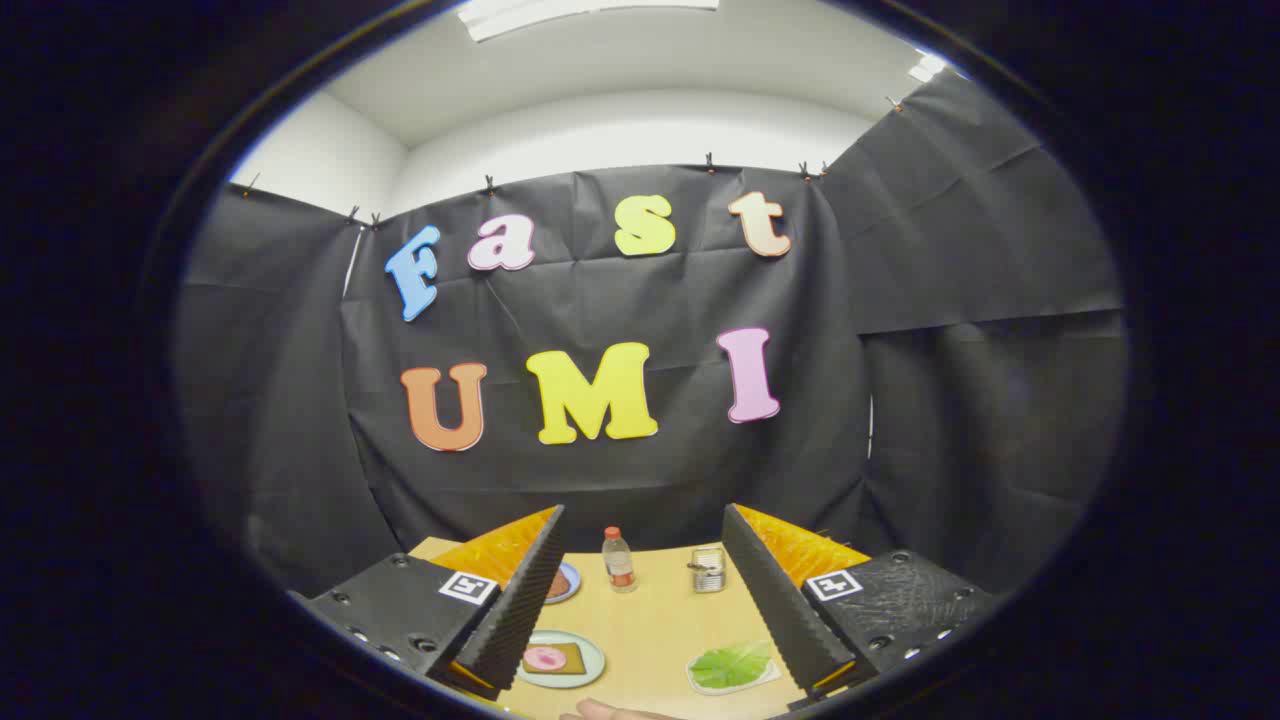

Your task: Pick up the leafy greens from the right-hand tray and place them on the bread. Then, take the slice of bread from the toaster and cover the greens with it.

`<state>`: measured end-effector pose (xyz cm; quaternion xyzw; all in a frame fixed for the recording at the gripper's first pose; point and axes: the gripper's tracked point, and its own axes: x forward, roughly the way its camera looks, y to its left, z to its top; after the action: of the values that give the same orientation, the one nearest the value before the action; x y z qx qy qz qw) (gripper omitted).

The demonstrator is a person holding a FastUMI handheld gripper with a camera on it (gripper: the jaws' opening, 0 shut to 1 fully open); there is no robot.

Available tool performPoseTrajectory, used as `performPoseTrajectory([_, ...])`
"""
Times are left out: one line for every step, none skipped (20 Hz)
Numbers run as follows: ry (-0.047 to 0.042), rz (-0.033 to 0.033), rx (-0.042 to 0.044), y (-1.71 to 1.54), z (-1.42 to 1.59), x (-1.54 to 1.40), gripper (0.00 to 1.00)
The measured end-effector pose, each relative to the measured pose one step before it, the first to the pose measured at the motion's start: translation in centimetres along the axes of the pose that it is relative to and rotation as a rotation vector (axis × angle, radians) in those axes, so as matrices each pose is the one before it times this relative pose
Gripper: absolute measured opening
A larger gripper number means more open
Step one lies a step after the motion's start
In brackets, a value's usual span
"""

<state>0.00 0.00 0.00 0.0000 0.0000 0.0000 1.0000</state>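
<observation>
My gripper [640, 590] is open, held high above the wooden table [650, 620], with nothing between its fingers. Below, beside the right finger, the leafy greens [732, 665] lie on a white tray [762, 680]. Near the left finger a pale plate [590, 665] carries a slice of bread [566, 657] with a pink slice [543, 658] on top. Farther back, between the fingers, stands a small metal toaster [709, 569]; I cannot tell whether bread is in it.
A clear bottle with a red cap [618, 560] stands at the far side of the table. A second plate [563, 583] with something brown peeks out by the left finger. A person's fingertip [600, 710] shows at the table's near edge.
</observation>
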Motion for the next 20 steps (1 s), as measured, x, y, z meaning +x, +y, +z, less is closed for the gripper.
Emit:
performPoseTrajectory([0.00586,-0.00901,-0.00242,-0.386,0.146,0.051,0.96])
performPoseTrajectory([0.00493,-0.00723,0.00414,-0.378,0.116,0.059,0.96])
performPoseTrajectory([0.00311,-0.00032,0.00758,-0.225,0.196,0.082,0.96])
performPoseTrajectory([0.00375,0.00066,0.00197,-0.090,0.017,0.236,0.96])
performPoseTrajectory([0.00678,-0.00714,-0.00272,-0.402,-0.068,0.195,0.96])
performPoseTrajectory([0.00312,-0.00619,-0.00179,-0.439,-0.064,0.318,0.96])
performPoseTrajectory([0.00334,-0.00324,0.00233,-0.280,0.082,0.209,0.96])
performPoseTrajectory([0.00455,-0.00499,0.00375,-0.286,-0.109,0.095,0.96])
performPoseTrajectory([0.00471,-0.00487,-0.00186,-0.369,-0.045,0.070,0.96])
performPoseTrajectory([-0.00188,-0.00397,-0.00840,-0.434,-0.035,0.072,0.96])
performPoseTrajectory([-0.00711,-0.00610,-0.01263,-0.441,0.184,-0.043,0.96])
performPoseTrajectory([-0.00251,-0.00692,-0.01318,-0.477,0.055,0.116,0.96])
performPoseTrajectory([0.00164,-0.00085,-0.01334,-0.308,-0.042,0.033,0.96])
performPoseTrajectory([0.00127,0.00551,-0.01294,-0.221,-0.223,0.041,0.96])
performPoseTrajectory([0.00032,0.00567,-0.01072,-0.201,0.011,0.153,0.96])
performPoseTrajectory([0.00096,0.00407,-0.00963,-0.325,-0.218,0.330,0.96])
performPoseTrajectory([0.00267,0.00721,-0.00338,-0.345,-0.200,0.218,0.96])
performPoseTrajectory([0.01322,0.01224,-0.00092,-0.158,-0.581,0.276,0.96])
performPoseTrajectory([0.01539,0.01398,0.00198,-0.209,-0.608,0.345,0.96])
performPoseTrajectory([0.01460,0.01520,0.00245,-0.337,-0.652,0.465,0.96])
